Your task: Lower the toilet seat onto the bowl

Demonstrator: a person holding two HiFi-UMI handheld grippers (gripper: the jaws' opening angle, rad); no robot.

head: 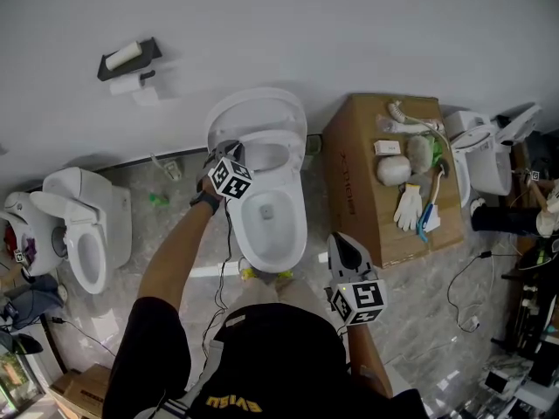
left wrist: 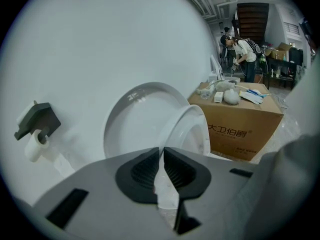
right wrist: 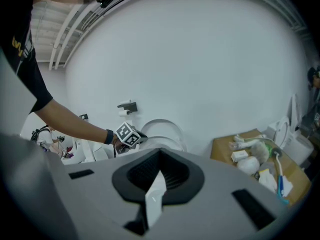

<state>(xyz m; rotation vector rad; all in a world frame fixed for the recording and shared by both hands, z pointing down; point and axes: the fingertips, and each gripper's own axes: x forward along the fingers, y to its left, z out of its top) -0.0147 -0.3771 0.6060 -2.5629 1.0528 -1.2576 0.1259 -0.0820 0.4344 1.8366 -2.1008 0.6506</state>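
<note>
White wall (head: 367,33), grey tiled floor (head: 166,208). Lid (head: 258,107) stands up against the wall. Seat (head: 272,140) hangs tilted, partway between lid and bowl (head: 272,234). Left tongs (head: 229,151) are pinched nearly together on the seat's left rim. Right tongs (head: 341,241) are closed on nothing, held low beside the bowl's right side, near a box (head: 354,182) with clutter on top.

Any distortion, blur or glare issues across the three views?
Head view: even light, sharp, glare on grey tiled floor. Left gripper view: heavy fisheye, dark corners, left tongs soft close-up, white plastic toilet seat barely separating from the white wall. Right gripper view: same fisheye, right tongs soft.
</note>
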